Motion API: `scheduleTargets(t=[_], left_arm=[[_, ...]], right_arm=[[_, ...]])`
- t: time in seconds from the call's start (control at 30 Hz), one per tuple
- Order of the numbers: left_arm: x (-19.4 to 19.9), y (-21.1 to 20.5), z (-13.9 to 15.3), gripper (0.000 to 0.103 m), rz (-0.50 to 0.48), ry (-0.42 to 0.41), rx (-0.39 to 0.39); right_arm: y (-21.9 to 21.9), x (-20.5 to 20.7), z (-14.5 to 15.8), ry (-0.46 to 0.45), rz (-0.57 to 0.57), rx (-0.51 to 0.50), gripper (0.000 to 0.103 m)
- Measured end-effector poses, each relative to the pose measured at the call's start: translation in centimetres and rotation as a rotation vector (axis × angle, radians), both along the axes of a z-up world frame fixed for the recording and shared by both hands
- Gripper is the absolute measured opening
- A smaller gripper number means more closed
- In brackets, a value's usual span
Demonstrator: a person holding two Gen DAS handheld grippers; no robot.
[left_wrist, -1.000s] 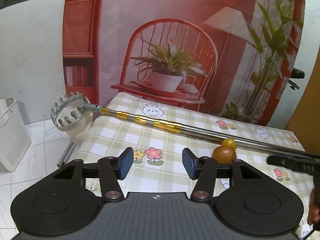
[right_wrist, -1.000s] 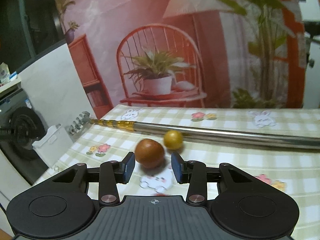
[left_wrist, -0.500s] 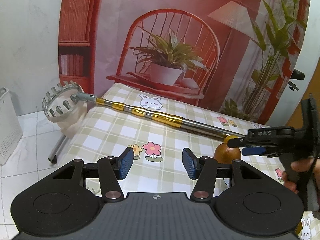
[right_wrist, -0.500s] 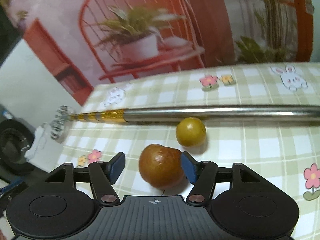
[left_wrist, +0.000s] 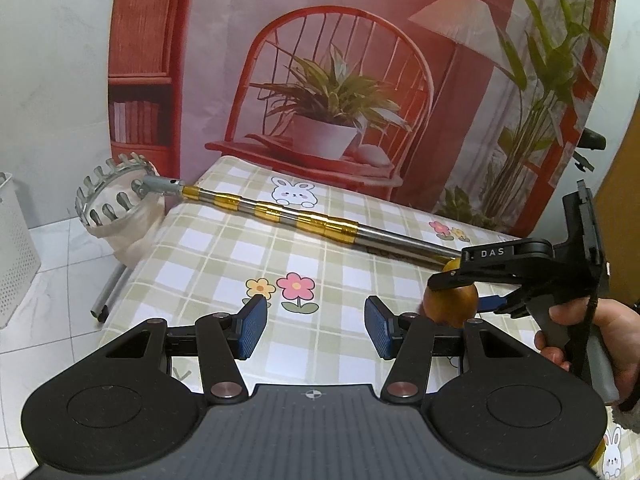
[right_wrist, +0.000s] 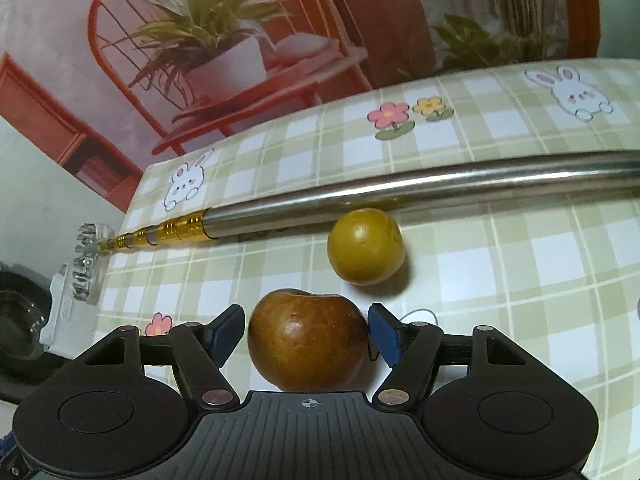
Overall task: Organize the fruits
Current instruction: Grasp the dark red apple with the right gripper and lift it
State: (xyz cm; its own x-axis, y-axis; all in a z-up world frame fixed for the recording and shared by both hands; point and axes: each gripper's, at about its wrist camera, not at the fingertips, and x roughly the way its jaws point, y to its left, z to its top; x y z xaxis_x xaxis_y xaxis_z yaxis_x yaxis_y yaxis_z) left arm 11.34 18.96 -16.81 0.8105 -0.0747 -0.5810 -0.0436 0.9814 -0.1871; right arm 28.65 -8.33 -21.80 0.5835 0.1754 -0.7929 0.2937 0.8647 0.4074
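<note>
A brown apple-like fruit (right_wrist: 307,338) lies on the checked tablecloth between the fingers of my right gripper (right_wrist: 306,330), which is open around it with small gaps on both sides. It also shows in the left wrist view (left_wrist: 451,305), under the right gripper (left_wrist: 460,280). A smaller yellow-green fruit (right_wrist: 366,251) lies just beyond, against a telescopic pole (right_wrist: 400,192); in the left wrist view only its edge (left_wrist: 451,266) shows. My left gripper (left_wrist: 316,326) is open and empty above the table's near left part.
The pole (left_wrist: 304,220) lies across the table; its toothed picker basket with a cloth bag (left_wrist: 116,204) hangs past the left edge. A white perforated bin (left_wrist: 16,248) stands on the floor at left. A printed backdrop stands behind the table.
My right gripper has moved forward and down so that the brown fruit now sits between its fingers. My left gripper has barely moved.
</note>
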Motion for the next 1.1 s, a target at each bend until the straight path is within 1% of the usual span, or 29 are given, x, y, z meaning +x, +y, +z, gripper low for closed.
scheduleTargets(t=[0.13,0.37,0.57,0.67,0.73,0.8,0.87,0.93,1.03,1.1], left_arm=[[0.0,-0.1,0.0,0.057,-0.002,0.009,0.005],[-0.4,-0.6,0.8,0.056,-0.012,0.020,0.009],[-1.3,-1.8,1.4,0.057,-0.035,0.027,0.014],[-1.8,-2.9,1.1,0.057,-0.061,0.052,0.009],[-2.0,-3.7,0.9,0.057,-0.071,0.063,0.024],[-2.3,-4.2,0.9,0.057,-0.085,0.063,0.008],[-2.5,-4.6,0.9,0.057,-0.107,0.067,-0.040],[-2.5,-5.3,0.8,0.057,-0.118,0.070,-0.058],[-2.4,-6.7,0.8,0.057,-0.137,0.077,-0.039],[-2.0,-7.8,0.7,0.057,-0.155,0.084,-0.028]], right_arm=[[-0.2,0.3,-0.7,0.020,0.005,0.037,0.063],[-0.8,-1.0,-0.6,-0.006,0.028,0.065,0.062],[-1.2,-3.3,0.4,-0.039,0.063,0.059,0.062],[-1.2,-4.7,1.4,-0.069,0.123,0.037,0.062],[-1.1,-5.9,2.4,-0.112,0.187,-0.008,0.062],[-1.4,-7.3,3.4,-0.150,0.239,-0.038,0.062],[-2.2,-8.7,4.1,-0.178,0.262,-0.048,0.062],[-3.7,-10.4,4.6,-0.206,0.258,-0.047,0.062],[-6.4,-12.6,4.9,-0.240,0.232,-0.062,0.062],[-8.3,-13.9,5.0,-0.262,0.211,-0.092,0.062]])
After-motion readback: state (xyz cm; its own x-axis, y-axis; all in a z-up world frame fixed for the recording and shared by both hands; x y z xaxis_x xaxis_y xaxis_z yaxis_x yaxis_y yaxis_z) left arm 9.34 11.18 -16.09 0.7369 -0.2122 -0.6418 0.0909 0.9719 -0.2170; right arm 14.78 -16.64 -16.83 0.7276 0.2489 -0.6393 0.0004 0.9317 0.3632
